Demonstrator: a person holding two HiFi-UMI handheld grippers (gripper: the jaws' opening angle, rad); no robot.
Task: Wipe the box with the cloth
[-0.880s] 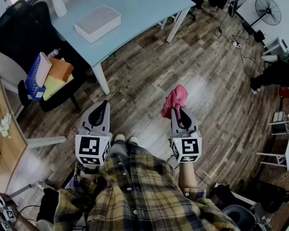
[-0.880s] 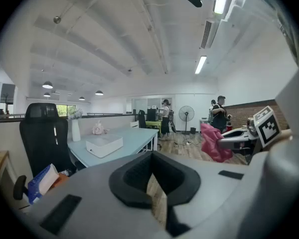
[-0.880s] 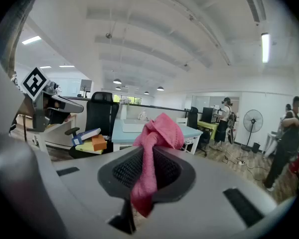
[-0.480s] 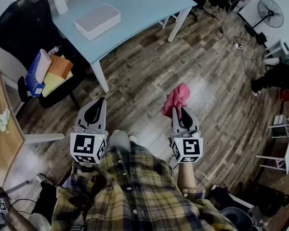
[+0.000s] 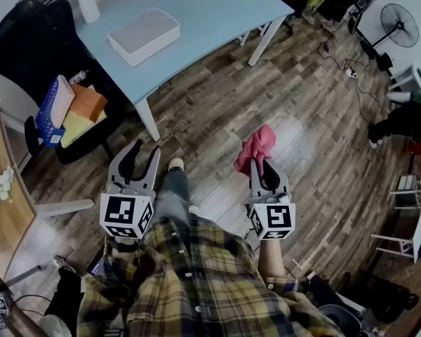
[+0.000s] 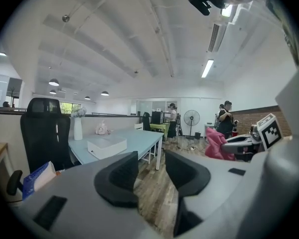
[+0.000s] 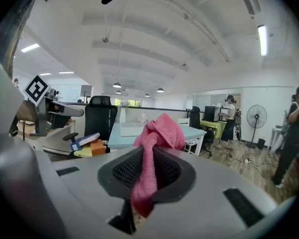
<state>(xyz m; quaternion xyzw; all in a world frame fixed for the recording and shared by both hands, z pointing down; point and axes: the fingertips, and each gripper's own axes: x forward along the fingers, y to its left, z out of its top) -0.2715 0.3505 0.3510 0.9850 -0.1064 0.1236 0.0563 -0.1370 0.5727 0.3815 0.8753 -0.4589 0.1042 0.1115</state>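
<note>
The white flat box [image 5: 144, 36] lies on the light blue table [image 5: 217, 9] at the far upper left of the head view; it also shows in the left gripper view as the box [image 6: 106, 146]. My right gripper [image 5: 264, 166] is shut on the pink cloth [image 5: 256, 148], which bunches up beyond its jaws; the cloth [image 7: 152, 153] hangs pinched between the pads. My left gripper [image 5: 141, 153] is open with nothing between its fingers [image 6: 118, 177]. Both grippers hover above the wooden floor, well short of the table.
A black office chair [image 5: 38, 55] holding a blue basket [image 5: 50, 111] and coloured folders stands left of the table. A white vase [image 5: 86, 5] sits on the table's far end. A fan [image 5: 401, 25] and cables lie at upper right. People stand in the background.
The left gripper's jaws have spread apart from nearly shut to open. The person's leg has stepped forward towards the table. The right gripper still holds the cloth in about the same place.
</note>
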